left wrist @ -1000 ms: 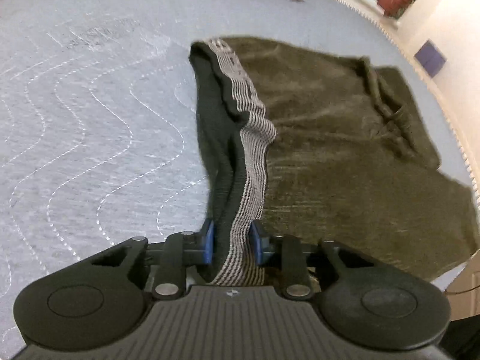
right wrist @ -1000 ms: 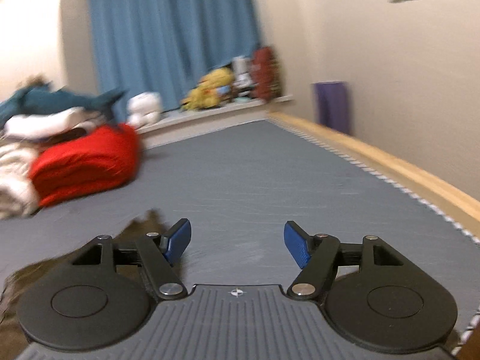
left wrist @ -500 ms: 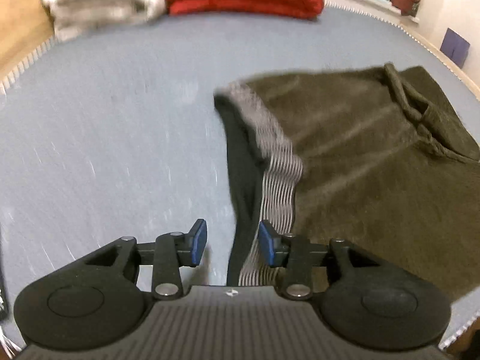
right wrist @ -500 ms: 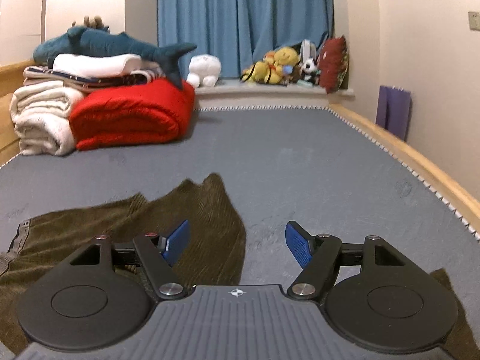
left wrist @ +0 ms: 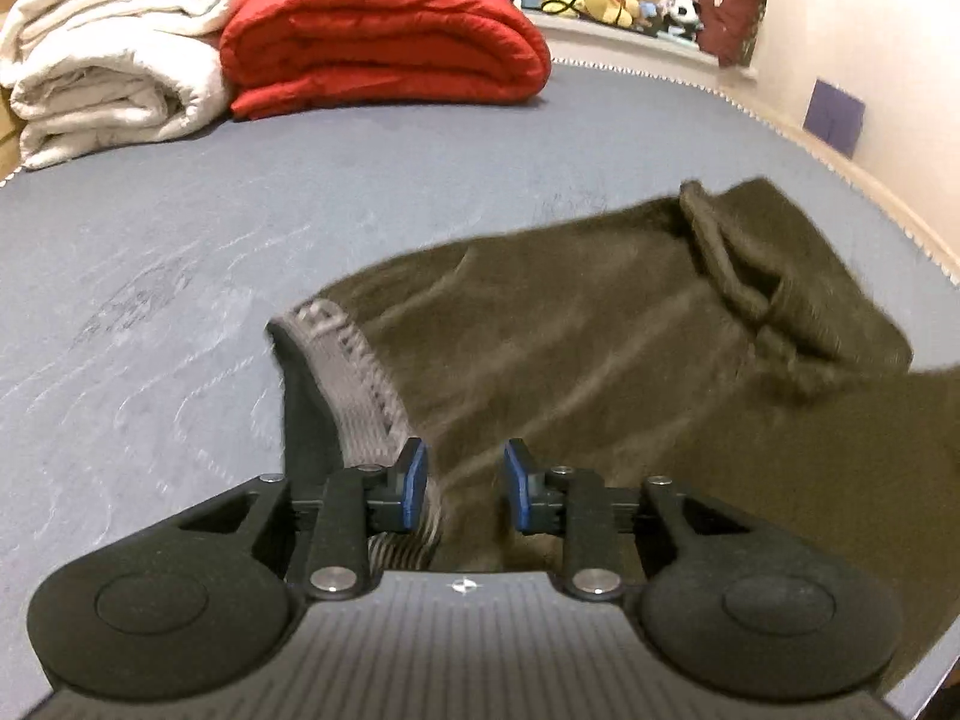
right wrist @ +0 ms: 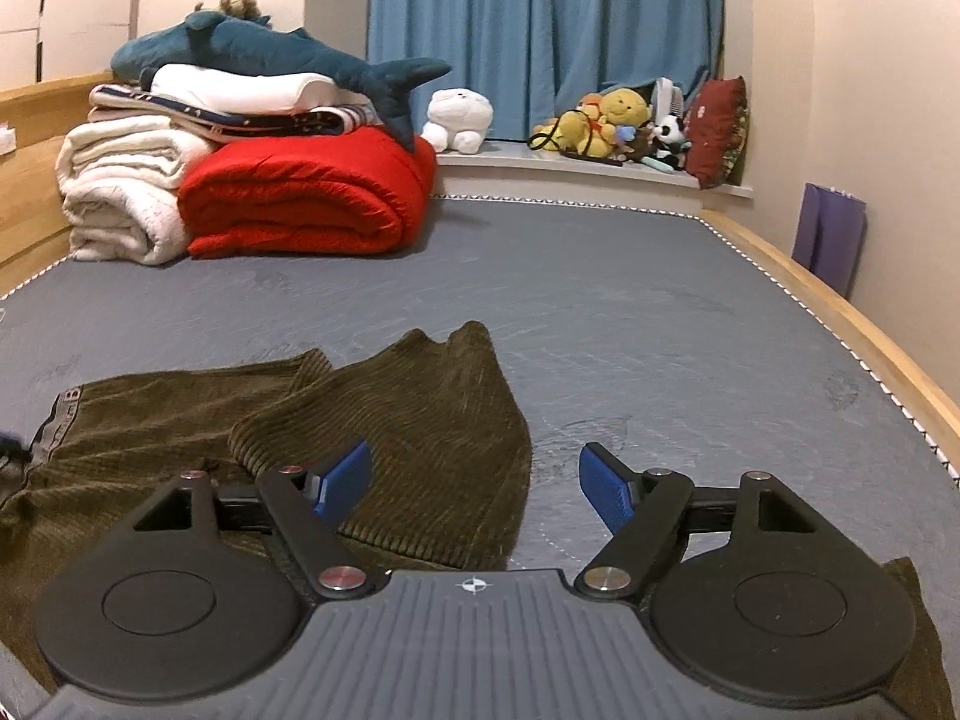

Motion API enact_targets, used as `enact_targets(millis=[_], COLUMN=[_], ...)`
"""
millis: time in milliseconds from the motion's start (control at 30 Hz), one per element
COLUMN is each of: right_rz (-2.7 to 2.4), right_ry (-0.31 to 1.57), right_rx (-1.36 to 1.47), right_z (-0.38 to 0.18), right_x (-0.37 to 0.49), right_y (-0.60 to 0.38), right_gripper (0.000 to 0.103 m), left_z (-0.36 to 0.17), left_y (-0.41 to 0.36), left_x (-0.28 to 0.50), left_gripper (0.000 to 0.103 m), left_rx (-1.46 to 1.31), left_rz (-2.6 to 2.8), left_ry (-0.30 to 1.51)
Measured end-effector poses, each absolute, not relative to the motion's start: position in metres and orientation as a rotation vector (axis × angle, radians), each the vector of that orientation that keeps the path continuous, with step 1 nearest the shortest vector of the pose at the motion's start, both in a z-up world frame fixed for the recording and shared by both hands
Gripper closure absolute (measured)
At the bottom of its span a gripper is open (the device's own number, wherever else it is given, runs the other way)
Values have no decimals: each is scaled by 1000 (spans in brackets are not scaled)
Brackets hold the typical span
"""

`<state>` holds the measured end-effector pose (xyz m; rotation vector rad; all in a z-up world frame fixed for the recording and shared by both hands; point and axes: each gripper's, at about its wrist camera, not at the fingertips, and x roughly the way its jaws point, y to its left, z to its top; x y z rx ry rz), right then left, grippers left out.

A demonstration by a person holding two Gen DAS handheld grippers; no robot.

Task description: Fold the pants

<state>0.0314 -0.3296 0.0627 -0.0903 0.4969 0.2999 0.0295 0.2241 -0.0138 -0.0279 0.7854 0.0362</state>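
Observation:
Dark olive corduroy pants [left wrist: 600, 330] lie spread on the grey mattress [left wrist: 180, 252], with the grey elastic waistband [left wrist: 342, 348] at their left end. My left gripper [left wrist: 465, 483] hovers low over the waist area; its jaws are closing, a gap still shows, and the cloth lies under them without being pinched. In the right wrist view a folded-over pant leg [right wrist: 420, 408] lies ahead and to the left. My right gripper [right wrist: 480, 480] hangs above the leg's edge, its jaws opening with nothing between them.
A rolled red duvet [right wrist: 300, 204] and folded white blankets [right wrist: 120, 192] sit at the head of the mattress, with a blue shark plush [right wrist: 270, 54] on top. Stuffed toys [right wrist: 606, 120] line the sill. The wooden bed rail [right wrist: 840, 312] runs along the right, past a purple bag [right wrist: 831, 234].
The left gripper was shut on the waistband a second ago; it has let go and shifted right over the pants. The right gripper swung towards the pants and its jaws spread wider.

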Motion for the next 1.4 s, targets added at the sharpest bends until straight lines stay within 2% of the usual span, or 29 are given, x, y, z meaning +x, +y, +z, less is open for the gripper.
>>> enact_targets(millis=[133,233,267,400,600,633,667,733,1067,1167,1233,1300,1367,1400], right_rz=[285,270,264,243,255,256,257,258,195,174,146,120,104,100], right_ry=[474,481,489,515,537,535,533,527,540,561,585,626,679,705], right_rx=[-141,-126,-116,-96,-52,-46,-41,-25,183,228,238,268,313,329], right_z=[61,58,56,50,48,49,49,52,49,36,24,10,-5,-13], right_x=[29,30,31,34,41,42,43,46,90,110,125,140,155,163], right_y=[-325,-328,-330,-335,-338,-337,-337,-335,-332,-329,-328,-329,-331,-332], right_gripper=[24,24,24,24,24,24,24,24,24,29,32,36,37,37], left_z=[-11,-39,-54,-60,-58,-54,-48,-23,97,95,73,57,51,50], left_y=[215,221,227,241,218,214,212,203,117,86,68,51,39,32], left_x=[60,88,95,110,122,124,124,119,86,79,84,96,102,105], left_gripper=[74,79,86,90,90,86,71,50,45,39,40,44,56,56], left_rx=[10,46,75,16,89,79,59,-4,-181,-201,-173,-181,-178,-159], left_rz=[36,95,146,195,307,332,352,376,264,198,152,67,16,11], left_ry=[808,912,958,917,934,946,945,883,630,581,643,730,730,729])
